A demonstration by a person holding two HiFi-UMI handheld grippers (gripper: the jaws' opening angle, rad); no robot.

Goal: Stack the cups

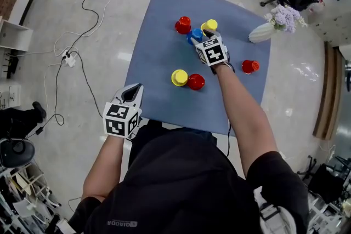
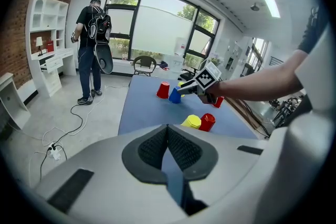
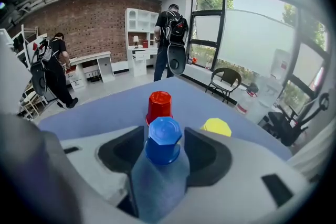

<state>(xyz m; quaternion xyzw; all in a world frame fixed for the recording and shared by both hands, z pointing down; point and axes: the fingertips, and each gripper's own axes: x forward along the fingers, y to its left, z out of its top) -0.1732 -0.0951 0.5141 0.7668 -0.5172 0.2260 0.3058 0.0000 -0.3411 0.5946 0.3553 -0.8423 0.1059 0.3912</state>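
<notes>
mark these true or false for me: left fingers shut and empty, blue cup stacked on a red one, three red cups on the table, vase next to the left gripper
1. The left gripper has its fingers shut with nothing between them. True.
2. The blue cup is stacked on a red cup. False: it stands alone on the table, between the spread fingers of the right gripper.
3. Three red cups are on the table. True.
4. The vase is next to the left gripper. False: it is at the table's far right edge, beyond the right gripper.
</notes>
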